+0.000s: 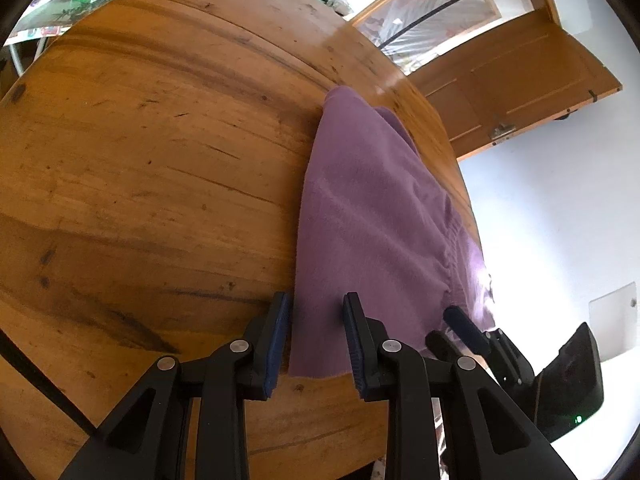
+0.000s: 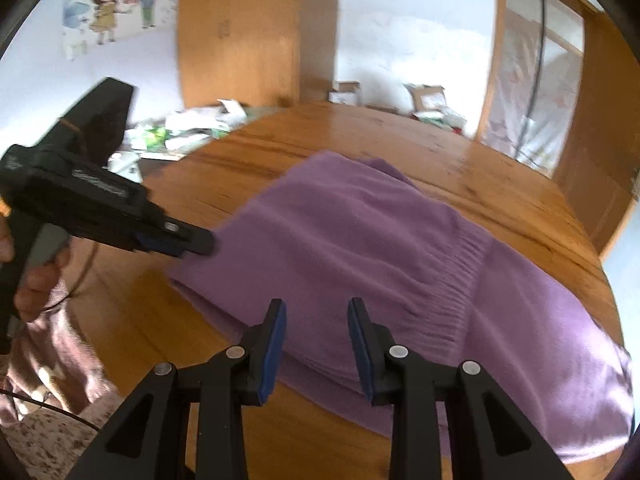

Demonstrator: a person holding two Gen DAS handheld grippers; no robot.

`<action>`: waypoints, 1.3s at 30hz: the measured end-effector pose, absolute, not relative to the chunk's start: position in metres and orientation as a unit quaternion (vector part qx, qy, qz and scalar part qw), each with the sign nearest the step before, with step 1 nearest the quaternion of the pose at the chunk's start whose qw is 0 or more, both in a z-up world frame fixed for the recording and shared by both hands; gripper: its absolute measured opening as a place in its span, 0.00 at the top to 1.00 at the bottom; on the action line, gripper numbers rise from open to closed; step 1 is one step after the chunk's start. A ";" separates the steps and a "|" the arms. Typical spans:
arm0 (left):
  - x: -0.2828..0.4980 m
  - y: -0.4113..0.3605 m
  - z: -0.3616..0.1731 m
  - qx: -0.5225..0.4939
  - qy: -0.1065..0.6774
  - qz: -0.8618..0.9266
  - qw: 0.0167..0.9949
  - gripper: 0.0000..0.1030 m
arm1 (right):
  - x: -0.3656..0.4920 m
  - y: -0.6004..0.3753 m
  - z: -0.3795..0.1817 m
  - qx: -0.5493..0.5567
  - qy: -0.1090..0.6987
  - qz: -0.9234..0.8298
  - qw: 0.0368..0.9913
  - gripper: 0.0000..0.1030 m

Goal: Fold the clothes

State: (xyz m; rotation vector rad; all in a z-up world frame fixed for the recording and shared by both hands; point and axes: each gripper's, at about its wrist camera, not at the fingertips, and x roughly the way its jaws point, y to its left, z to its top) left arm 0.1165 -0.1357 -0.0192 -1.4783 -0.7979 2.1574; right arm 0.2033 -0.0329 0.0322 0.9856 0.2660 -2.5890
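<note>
My left hand-held gripper (image 1: 316, 332): jaws parted, straddling the near hem, grasping nothing.
My right hand-held gripper (image 2: 316, 336): released too, low over the near fold.
Purple sweater (image 2: 360, 248): lies doubled on the tabletop (image 1: 140, 160), ribbed band (image 2: 460, 292) showing, right part near the table's edge.
Risk: a pinch catching only the top layer would peel the fold apart; a pull could drag it over that edge.

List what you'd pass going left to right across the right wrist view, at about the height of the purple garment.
Hand → left tool → purple garment → bare table → wooden door.
</note>
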 end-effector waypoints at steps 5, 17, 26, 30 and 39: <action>0.120 -0.149 -0.019 -0.524 -0.300 0.772 0.196 0.72 | 0.199 -0.066 0.033 0.340 0.100 -0.906 0.233 0.48; 0.099 -0.159 -0.017 -0.519 -0.311 0.774 0.186 0.72 | 0.189 -0.124 0.004 0.359 0.161 -0.892 0.222 0.44; 0.085 -0.155 -0.016 -0.525 -0.316 0.764 0.200 0.59 | 0.181 -0.121 -0.001 0.370 0.158 -0.895 0.191 0.57; 0.071 -0.154 -0.017 -0.528 -0.324 0.756 0.213 0.59 | 0.182 -0.114 0.001 0.367 0.143 -0.898 0.196 0.82; 0.041 -0.137 -0.018 -0.547 -0.327 0.734 0.235 0.59 | 0.192 -0.097 0.022 0.352 0.103 -0.903 0.225 0.88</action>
